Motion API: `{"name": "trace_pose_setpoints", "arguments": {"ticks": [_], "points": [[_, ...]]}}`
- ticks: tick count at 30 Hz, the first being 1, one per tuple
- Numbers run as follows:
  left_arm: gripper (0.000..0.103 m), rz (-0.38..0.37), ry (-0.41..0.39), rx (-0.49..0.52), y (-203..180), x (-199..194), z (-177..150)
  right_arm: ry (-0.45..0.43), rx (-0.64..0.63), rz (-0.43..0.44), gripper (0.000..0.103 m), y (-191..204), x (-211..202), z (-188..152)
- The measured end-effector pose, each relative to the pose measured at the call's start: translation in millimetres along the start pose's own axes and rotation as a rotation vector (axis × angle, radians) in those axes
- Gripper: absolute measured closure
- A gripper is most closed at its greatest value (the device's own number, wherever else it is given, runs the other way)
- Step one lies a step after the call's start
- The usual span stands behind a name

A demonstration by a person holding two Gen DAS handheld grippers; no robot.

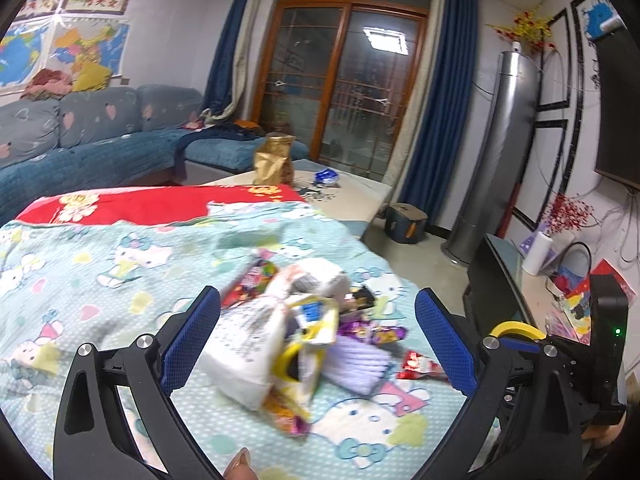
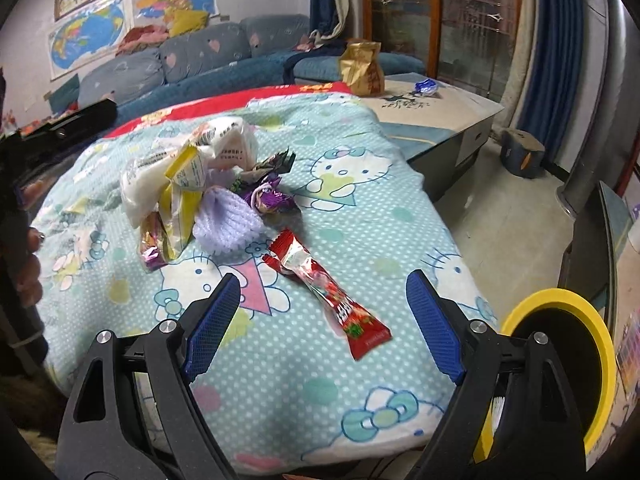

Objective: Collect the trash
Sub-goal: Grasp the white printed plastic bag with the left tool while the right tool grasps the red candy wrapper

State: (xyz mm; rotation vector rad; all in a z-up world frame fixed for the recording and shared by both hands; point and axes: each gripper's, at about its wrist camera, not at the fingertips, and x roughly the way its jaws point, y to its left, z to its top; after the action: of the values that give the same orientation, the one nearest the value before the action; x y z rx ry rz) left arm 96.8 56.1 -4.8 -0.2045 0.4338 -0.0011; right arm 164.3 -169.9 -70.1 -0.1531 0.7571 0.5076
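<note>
Left tool [image 1: 318, 340]: fingers spread wide, nothing held, poised low over the trash pile [image 1: 288, 332], which lies heaped on the cartoon-print blanket [image 1: 100, 272], probably gathered for one pickup. The pile holds white crumpled bags, a yellow-edged wrapper [image 2: 182, 176], a lilac knitted item [image 2: 226, 222] and purple foil wrappers [image 2: 272, 198]; overlaps may hinder a clean grasp.

Right tool [image 2: 324, 324]: fingers likewise spread, empty, bracketing the near end of a red snack wrapper [image 2: 328, 292] lying apart from the pile. A yellow-rimmed bin [image 2: 560, 360], presumably the receptacle, sits just right. Beyond, a gold bag [image 2: 360, 68] stands on the surface [image 2: 460, 108].
</note>
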Motion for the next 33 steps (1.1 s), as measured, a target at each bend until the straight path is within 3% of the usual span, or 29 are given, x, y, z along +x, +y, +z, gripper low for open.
{"name": "trace_pose_setpoints", "arguments": {"ticks": [9,17,20,21,23,26,28,33], "points": [[0.008,0.054,0.048,-0.061,36.3,13.9,-7.1,0.057,-0.017,0.015,0.026,2.0,29.9,5.1],[0.009,0.025,0.148,-0.193,65.5,43.4,-22.4,0.127,0.02,0.015,0.027,-9.5,51.5,-2.9],[0.01,0.0,0.168,-0.239,71.4,49.9,-26.5,0.153,0.028,0.027,0.042,-12.2,55.2,-7.6],[0.015,-0.005,0.171,-0.244,71.0,51.3,-26.5,0.156,0.027,0.031,0.046,-12.3,55.8,-8.4],[0.021,-0.024,0.182,-0.26,71.8,54.1,-26.6,0.155,0.028,0.044,0.066,-12.1,54.2,-9.5],[0.029,-0.05,0.196,-0.283,72.9,58.0,-26.9,0.158,0.035,0.065,0.082,-10.7,50.3,-10.7],[0.032,-0.059,0.209,-0.294,73.2,60.5,-27.7,0.159,0.042,0.074,0.089,-9.6,47.6,-12.6],[0.049,-0.067,0.23,-0.304,73.5,61.1,-30.0,0.157,0.066,0.09,0.091,-7.9,39.6,-17.1]]}}
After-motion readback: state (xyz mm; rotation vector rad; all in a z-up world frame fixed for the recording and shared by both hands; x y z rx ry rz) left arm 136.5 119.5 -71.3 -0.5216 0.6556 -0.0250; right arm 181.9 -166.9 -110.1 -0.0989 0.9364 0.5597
